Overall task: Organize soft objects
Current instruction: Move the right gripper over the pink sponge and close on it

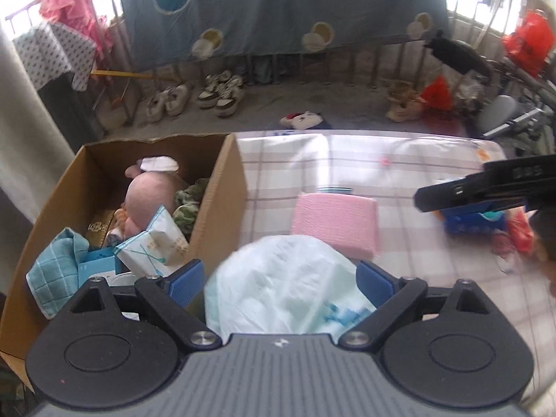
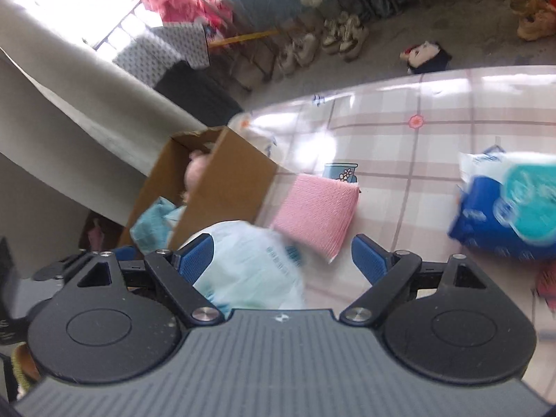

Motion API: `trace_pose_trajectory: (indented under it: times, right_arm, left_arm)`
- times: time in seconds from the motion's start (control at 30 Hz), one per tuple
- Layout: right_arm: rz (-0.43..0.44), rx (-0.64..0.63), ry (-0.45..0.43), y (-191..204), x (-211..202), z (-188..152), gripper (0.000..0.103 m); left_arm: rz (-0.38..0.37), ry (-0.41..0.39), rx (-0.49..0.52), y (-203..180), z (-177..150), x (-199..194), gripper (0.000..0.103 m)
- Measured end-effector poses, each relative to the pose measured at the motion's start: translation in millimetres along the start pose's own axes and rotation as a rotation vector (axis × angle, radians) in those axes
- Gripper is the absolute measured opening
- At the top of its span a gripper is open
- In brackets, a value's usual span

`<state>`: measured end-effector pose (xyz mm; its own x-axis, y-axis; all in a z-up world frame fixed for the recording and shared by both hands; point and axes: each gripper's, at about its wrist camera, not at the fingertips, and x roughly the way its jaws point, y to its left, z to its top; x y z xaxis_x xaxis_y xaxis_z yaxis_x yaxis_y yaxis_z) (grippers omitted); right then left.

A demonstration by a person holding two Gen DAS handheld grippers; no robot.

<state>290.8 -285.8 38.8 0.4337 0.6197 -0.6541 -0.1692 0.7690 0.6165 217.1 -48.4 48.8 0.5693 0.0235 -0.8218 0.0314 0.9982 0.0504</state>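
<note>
My left gripper point(image 1: 279, 271) stands open around a white plastic pack point(image 1: 288, 285) on the table; its blue pads do not visibly press on it. Just left is a cardboard box point(image 1: 222, 191) holding a pink plush point(image 1: 149, 194), a teal cloth point(image 1: 55, 271) and a white tissue pack point(image 1: 156, 243). A folded pink cloth point(image 1: 335, 222) lies beyond the white pack. My right gripper point(image 2: 278, 253) is open over the table, the white pack point(image 2: 250, 267) behind its left finger. A blue pack point(image 2: 504, 208) lies to its right, blurred. The pink cloth point(image 2: 316, 212) is straight ahead.
The table has a glossy checked cover point(image 1: 399, 173); its far edge drops to a grey floor. On the floor are several shoes point(image 1: 222, 93) and a small plush toy point(image 1: 305, 120). A red item point(image 1: 519, 232) lies near the blue pack point(image 1: 472, 222).
</note>
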Motion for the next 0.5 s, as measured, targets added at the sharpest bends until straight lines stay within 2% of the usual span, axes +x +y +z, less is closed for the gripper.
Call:
trace_pose_trajectory:
  times: [0.13,0.23,0.4,0.5]
  right_arm:
    - [-0.047,-0.088,0.048,-6,55,24,0.087]
    - [-0.085,-0.244,0.072,3,90,33,0.087]
    - [-0.125,-0.502,0.163,28,139,36,0.087]
    - [-0.161,-0.602,0.222,40,161,33,0.087]
  left_arm:
    - [0.011,0.013,-0.045,21,7,11,0.090]
    - [0.026,0.005,-0.067,33,9,10,0.089]
    - [0.022,-0.009,-0.102,53,8,2,0.090]
    - [0.022,-0.012,-0.115,58,5,-4,0.090]
